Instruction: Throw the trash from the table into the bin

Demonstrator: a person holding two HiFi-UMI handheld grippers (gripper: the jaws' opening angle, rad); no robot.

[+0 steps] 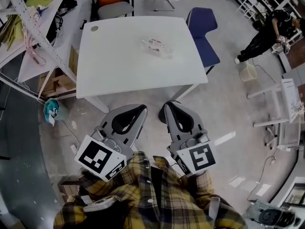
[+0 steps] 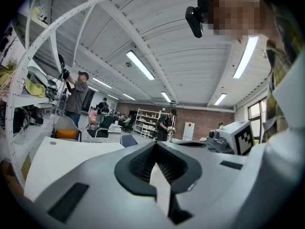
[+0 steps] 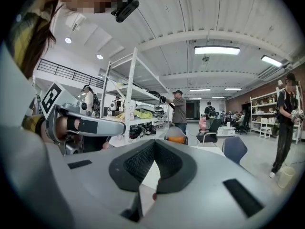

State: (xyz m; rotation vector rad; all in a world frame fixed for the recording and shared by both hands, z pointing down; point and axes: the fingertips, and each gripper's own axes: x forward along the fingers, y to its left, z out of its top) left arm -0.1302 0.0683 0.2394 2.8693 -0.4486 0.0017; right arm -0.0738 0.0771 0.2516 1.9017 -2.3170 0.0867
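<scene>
A crumpled clear plastic wrapper (image 1: 156,46) lies on the white square table (image 1: 119,70), towards its far right part. A small grey disc (image 1: 94,28) sits at the table's far left corner. Both grippers hang in front of the table's near edge, well short of the wrapper. My left gripper (image 1: 141,108) has its jaws closed together with nothing between them, and its tip (image 2: 156,144) points level across the table (image 2: 52,159). My right gripper (image 1: 167,105) is shut and empty too, as its own view (image 3: 153,143) shows. No bin is clearly in sight.
A blue chair (image 1: 202,32) stands at the table's right side and a chair with an orange cushion (image 1: 113,1) beyond it. A cluttered metal rack (image 1: 33,37) lines the left. A white bucket (image 1: 248,72) and a person (image 1: 264,35) are at the far right.
</scene>
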